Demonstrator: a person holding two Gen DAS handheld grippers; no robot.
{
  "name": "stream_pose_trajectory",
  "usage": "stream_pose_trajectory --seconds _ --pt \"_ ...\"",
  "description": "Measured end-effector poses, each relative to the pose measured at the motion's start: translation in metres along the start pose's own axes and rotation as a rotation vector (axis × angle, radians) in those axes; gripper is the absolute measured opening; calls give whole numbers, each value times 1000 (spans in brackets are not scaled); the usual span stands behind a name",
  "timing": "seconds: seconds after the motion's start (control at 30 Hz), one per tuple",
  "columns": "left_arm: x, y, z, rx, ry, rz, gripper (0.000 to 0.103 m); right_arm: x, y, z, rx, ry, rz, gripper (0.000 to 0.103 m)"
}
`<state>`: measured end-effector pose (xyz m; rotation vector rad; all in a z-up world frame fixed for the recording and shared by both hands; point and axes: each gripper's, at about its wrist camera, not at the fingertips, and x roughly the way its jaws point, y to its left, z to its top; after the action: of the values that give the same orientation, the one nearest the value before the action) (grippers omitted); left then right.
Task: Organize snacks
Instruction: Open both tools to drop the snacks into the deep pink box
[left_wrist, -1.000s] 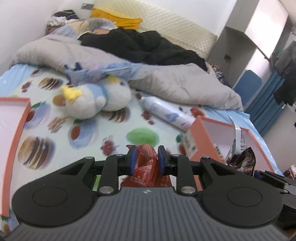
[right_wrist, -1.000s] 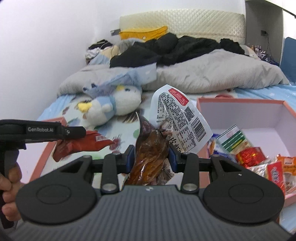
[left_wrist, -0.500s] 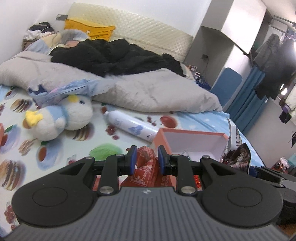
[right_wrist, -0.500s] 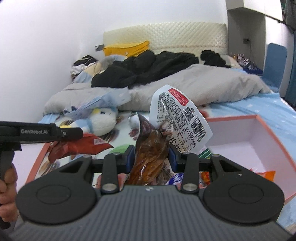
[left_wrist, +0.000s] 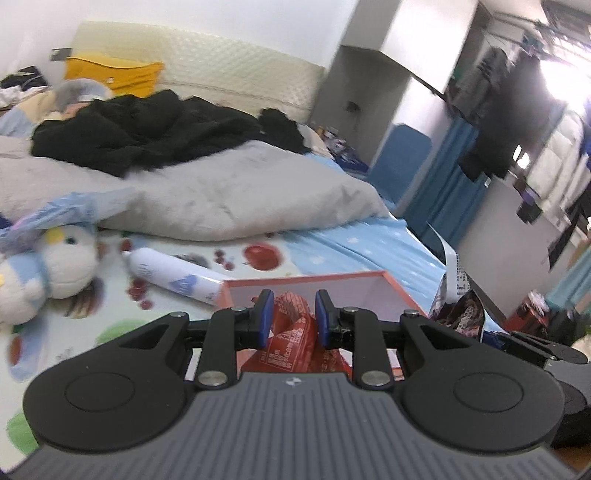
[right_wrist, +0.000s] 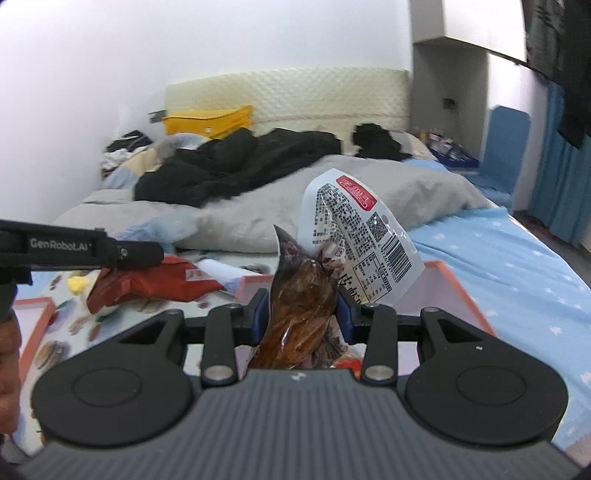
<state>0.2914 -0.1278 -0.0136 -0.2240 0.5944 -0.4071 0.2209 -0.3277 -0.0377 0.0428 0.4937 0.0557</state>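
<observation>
A: What does your left wrist view show?

B: Your left gripper (left_wrist: 291, 314) stays clamped on the red snack packet (left_wrist: 293, 339). Since a second ago you have swung it right: the pink box (left_wrist: 314, 282), then off to the right, now sits straight ahead just beyond the fingers, and the white spray bottle (left_wrist: 173, 275) and plush penguin (left_wrist: 48, 273) have slid to the left of the gripper.

A: And the right wrist view?

B: Your right gripper (right_wrist: 301, 314) keeps its hold on the brown snack pouch (right_wrist: 301, 317), its white printed flap standing above the fingers. The box's snacks, plain to the right earlier, are now mostly hidden beneath the gripper. To its left, the other gripper carries the red packet (right_wrist: 155, 286) above the bed (right_wrist: 517, 266).
</observation>
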Motion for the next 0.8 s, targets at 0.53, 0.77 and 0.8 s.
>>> stream_pose_trajectory --seconds 0.53,0.77,0.8 --pt "110 -76 -18 97 194 -111 30 47 -87 -37 138 137 -141 43" --pt "121 -73 -23 123 233 -71 58 57 -97 -53 176 184 -149 75" --pt "119 -71 -21 120 235 -67 58 56 -96 -53 176 180 -152 82"
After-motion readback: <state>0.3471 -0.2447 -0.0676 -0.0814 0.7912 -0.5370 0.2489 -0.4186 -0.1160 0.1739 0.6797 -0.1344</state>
